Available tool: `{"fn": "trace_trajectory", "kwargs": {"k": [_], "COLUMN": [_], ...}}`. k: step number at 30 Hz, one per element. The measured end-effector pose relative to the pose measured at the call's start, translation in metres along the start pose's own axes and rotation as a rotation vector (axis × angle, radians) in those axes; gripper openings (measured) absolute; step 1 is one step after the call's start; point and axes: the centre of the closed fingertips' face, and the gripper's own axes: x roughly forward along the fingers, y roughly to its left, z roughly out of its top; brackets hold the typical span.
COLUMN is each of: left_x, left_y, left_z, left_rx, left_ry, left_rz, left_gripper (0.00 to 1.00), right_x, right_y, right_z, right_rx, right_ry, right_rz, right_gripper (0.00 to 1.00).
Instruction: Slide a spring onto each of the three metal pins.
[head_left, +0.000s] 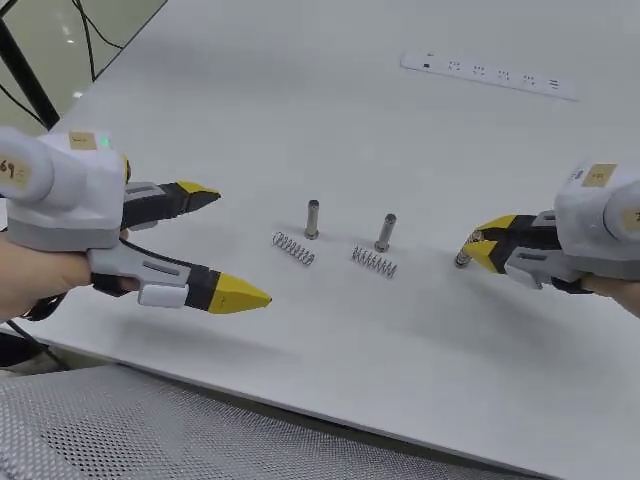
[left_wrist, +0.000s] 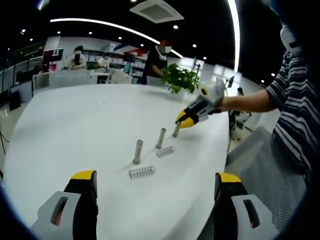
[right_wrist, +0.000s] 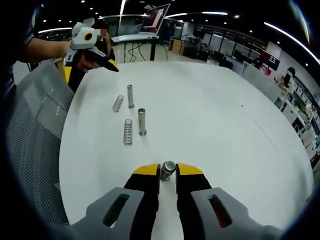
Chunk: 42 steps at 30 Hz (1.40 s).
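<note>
The right gripper (right_wrist: 167, 174) was clamped on the end pin (right_wrist: 167, 167); the left gripper (head_left: 240, 243) hung with jaws apart. The middle pin (head_left: 385, 232) and left pin (head_left: 312, 218) stood bare, springs (head_left: 374, 261) lying beside them (two, at least, remained).

This is a big open-plan office. I work at a wide white table (head_left: 420, 340) with a white power strip (head_left: 488, 76) lying on its far side and a grey mesh office chair (head_left: 150, 430) at its near edge. Overhead, the dark ceiling carries long curved light strips (left_wrist: 233, 30), small spotlights and a square air-conditioning vent (left_wrist: 157, 10). Beyond my table run rows of desks (right_wrist: 220, 45), and a large dark screen (right_wrist: 155, 12) stands on one of them. Some people (left_wrist: 78, 56) sit at a white counter in the background, and another person (left_wrist: 156, 62) stands next to a leafy potted plant (left_wrist: 181, 78).
</note>
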Motion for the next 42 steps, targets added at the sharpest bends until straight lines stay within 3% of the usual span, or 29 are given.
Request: {"fn": "trace_trajectory", "kwargs": {"k": [8,22,29,42], "left_x": [0.0,-0.001,-0.002,-0.002], "left_y": [0.0,0.002,0.003,0.003], "left_z": [0.0,0.002,0.003,0.003], "left_rx": [-0.004,-0.008,-0.009,-0.005], "left_ry": [-0.001,-0.009,-0.012,-0.009], "left_rz": [0.002,0.008,0.012,0.016], "left_gripper": [0.95,0.95,0.95,0.94], "right_x": [0.0,-0.015,-0.022,-0.031], "right_y": [0.0,0.001,0.005,0.015], "right_z": [-0.001,0.002,-0.007,-0.02], "right_rx": [0.006,0.081,0.158,0.208], "right_ry": [0.002,-0.06,-0.078,-0.082], "right_rz": [-0.002,-0.02,-0.025,-0.019], "right_gripper": [0.13,0.16,0.18,0.17]}}
